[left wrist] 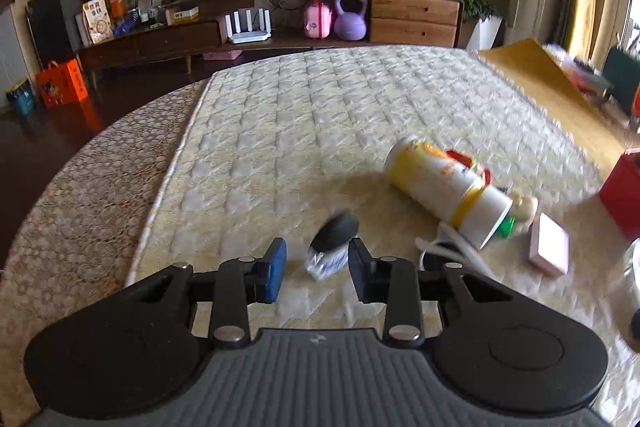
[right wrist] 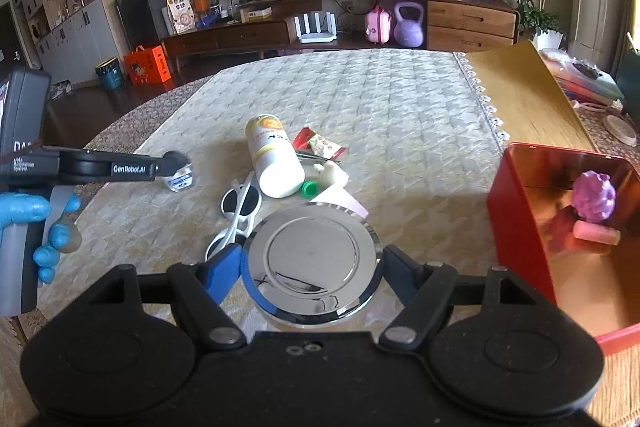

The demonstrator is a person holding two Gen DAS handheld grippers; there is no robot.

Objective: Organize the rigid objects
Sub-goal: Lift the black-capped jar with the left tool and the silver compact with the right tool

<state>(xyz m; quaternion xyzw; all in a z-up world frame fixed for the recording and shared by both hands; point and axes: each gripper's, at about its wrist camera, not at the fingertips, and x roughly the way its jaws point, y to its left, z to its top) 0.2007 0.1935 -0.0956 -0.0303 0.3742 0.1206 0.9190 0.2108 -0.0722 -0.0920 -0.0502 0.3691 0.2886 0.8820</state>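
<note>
A quilted table (right wrist: 400, 99) is being worked over, the red box (right wrist: 516, 227) serving as landmark. Just left of it, a round chrome lid (right wrist: 314, 261) is being clamped by the right hand-held gripper (right wrist: 312, 273); it should be kept level while being carried across. Further left, a small black-capped bottle (left wrist: 332, 245) is being bracketed by the left hand-held gripper (left wrist: 318, 265); contact cannot be told. "GenRobot.AI" is being shown on its arm.

Bright daylight from the right. Soft shadow beneath the lying can (left wrist: 444, 187). Glare on the chrome lid (right wrist: 312, 263). Motion blur in left wrist view; strong fisheye bending, dark corners.
</note>
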